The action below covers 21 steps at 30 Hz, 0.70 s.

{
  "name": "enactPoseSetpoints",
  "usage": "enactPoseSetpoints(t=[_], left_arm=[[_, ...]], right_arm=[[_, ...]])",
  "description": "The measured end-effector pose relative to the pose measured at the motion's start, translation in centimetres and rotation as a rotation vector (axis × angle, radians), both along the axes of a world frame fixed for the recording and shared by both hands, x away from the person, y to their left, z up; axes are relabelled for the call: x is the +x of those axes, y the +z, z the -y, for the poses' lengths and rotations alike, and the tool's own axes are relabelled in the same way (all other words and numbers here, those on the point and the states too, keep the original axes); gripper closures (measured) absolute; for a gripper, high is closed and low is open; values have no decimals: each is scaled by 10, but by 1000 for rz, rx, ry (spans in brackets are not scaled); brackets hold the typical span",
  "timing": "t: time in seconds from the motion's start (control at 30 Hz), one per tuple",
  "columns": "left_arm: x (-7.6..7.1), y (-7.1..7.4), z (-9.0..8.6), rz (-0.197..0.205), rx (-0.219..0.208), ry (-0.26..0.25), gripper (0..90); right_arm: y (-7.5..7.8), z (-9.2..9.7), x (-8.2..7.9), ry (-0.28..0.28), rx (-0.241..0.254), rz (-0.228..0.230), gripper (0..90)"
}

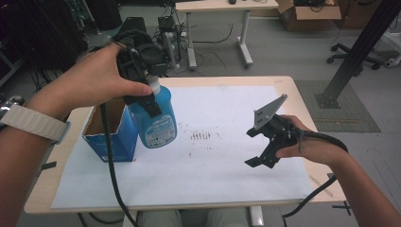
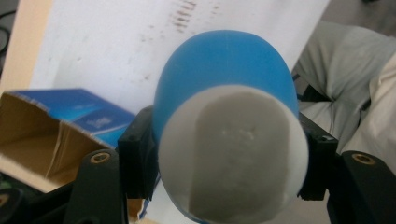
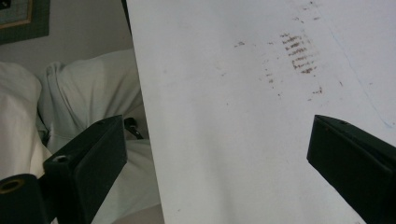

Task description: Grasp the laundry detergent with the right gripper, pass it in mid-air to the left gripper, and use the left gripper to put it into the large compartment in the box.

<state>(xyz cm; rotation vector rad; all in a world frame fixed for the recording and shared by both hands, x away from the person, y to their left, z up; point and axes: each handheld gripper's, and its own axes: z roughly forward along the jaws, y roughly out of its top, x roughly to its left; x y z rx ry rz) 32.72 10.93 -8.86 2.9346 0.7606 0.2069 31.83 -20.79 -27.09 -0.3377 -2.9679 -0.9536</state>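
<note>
Plainly the left gripper (image 1: 152,108) clamps the blue bottle (image 1: 156,120) just under its white cap, beside the box (image 1: 111,137); smooth, rigid, likely weighty plastic, while the right gripper (image 1: 263,153) gapes empty.

Blue bottle (image 1: 158,118): translucent blue plastic, rounded shoulders, white cap on top, pale printed label on the front face. Upright, tipped slightly, clamped at the neck between the pads of the left hand-held gripper (image 1: 150,94). Its base looks lifted just clear of the white sheet (image 1: 227,170); can't confirm contact. It sits just beside the blue carton (image 1: 111,135), on the carton's right, nearly touching its side. Carton is open at the top, brown inside, standing on the sheet's left edge. In the left gripper view the bottle (image 2: 224,60) shows cap-on, the round white cap (image 2: 233,154) toward the lens, blue body behind.
</note>
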Motion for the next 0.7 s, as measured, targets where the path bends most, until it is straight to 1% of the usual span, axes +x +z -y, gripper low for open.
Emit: enactPoseSetpoints(t=[0.1,0.2,0.3,0.37,0.47,0.63,0.7], left_arm=[[7,4,-7,2,-5,79,377],[15,6,-16,0,-23,149,377],[23,8,-26,-6,-39,244,377],[27,8,-31,2,-36,299,378],[33,10,-40,16,-34,365,377],[39,19,-59,19,-63,473,377],[41,22,-64,35,-58,498,377]], right_arm=[[-1,5,1,-9,-9,-6,49],[-1,9,2,-17,-18,-7,50],[-3,12,3,-24,-21,-11,52],[-6,13,3,-31,-24,-16,53],[-9,15,5,-35,-22,-20,54],[-12,16,6,-37,-23,-25,55],[-13,15,7,-34,-23,-26,55]])
